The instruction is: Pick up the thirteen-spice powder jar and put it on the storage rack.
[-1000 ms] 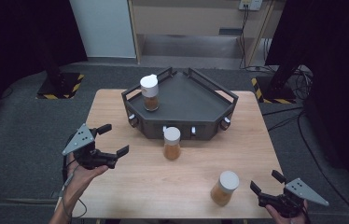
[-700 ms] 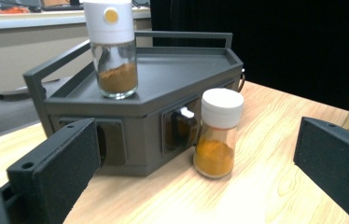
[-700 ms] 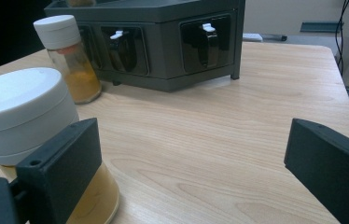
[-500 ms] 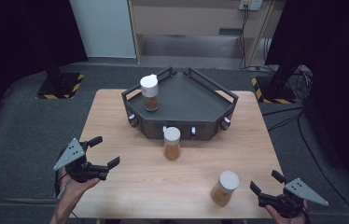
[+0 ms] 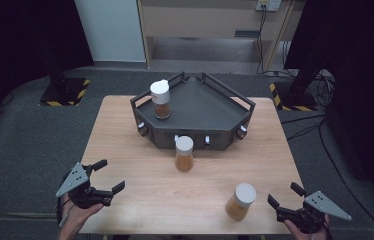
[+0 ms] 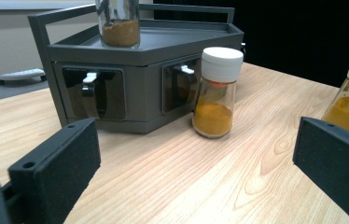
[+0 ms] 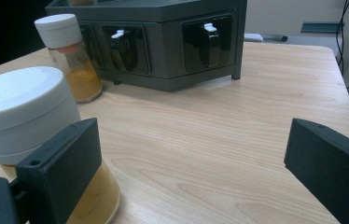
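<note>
The left gripper (image 5: pixel 106 178) and the right gripper (image 5: pixel 284 197) sit at the near table (image 5: pixel 125 130) corners, jaws spread, holding nothing. 1 spice jar (image 5: pixel 240 201) stands just left of the right gripper. Another jar (image 5: pixel 184 153) stands in front of the dark rack (image 5: pixel 210 105), and a 3rd jar (image 5: pixel 160 98) stands on it.

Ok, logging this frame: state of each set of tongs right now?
Left tongs: open, holding nothing.
Right tongs: open, holding nothing, beside the nearest spice jar.

The table (image 6: pixel 172 177) is pale, matt wood grain; the rack (image 6: pixel 149 51) at twelve o'clock is matt grey metal; the jars (image 6: pixel 213 109) are glossy glass under smooth white plastic lids; gripper jaws look matt black.
</note>
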`<action>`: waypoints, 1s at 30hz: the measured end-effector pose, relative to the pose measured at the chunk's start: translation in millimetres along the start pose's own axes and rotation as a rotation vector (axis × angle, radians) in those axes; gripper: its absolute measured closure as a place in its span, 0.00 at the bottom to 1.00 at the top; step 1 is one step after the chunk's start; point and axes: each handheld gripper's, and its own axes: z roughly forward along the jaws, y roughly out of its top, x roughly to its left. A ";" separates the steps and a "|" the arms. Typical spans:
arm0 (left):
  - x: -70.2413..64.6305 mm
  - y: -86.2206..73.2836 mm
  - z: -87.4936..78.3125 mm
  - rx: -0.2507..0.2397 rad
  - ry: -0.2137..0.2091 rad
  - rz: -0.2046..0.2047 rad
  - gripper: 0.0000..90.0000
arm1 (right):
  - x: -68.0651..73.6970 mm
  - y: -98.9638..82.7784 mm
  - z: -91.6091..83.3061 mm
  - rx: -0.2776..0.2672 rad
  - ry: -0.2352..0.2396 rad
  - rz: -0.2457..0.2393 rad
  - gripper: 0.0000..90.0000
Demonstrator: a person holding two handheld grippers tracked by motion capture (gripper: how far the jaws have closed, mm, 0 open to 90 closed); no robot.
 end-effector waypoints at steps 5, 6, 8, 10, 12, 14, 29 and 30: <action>-2.7 -9.8 -2.8 0.009 0.014 0.005 0.00 | 0.1 0.0 0.4 0.001 -0.001 -0.001 0.04; -3.0 -11.8 -3.1 0.010 0.015 0.004 0.00 | 0.2 0.1 0.3 0.001 -0.001 -0.002 0.04; -3.6 -14.7 -3.7 0.017 0.019 0.003 0.00 | 0.0 -0.1 0.2 0.000 -0.001 -0.001 0.04; -3.9 -17.0 -5.0 0.019 0.022 0.008 0.00 | -0.2 -0.2 0.3 0.000 -0.001 0.000 0.04; -3.7 -20.0 -6.3 0.013 0.024 0.005 0.00 | 0.0 -0.2 0.2 0.000 -0.001 -0.001 0.04; -3.1 -22.7 -7.3 0.008 0.024 0.002 0.00 | 0.0 -0.1 0.1 0.000 0.000 -0.002 0.04; 2.7 -34.6 -12.6 0.004 0.026 -0.018 0.00 | -0.1 -0.4 0.0 -0.002 0.004 -0.004 0.04; 3.1 -34.9 -12.7 0.002 0.024 -0.019 0.00 | -0.1 -0.5 -0.1 -0.002 0.005 -0.005 0.04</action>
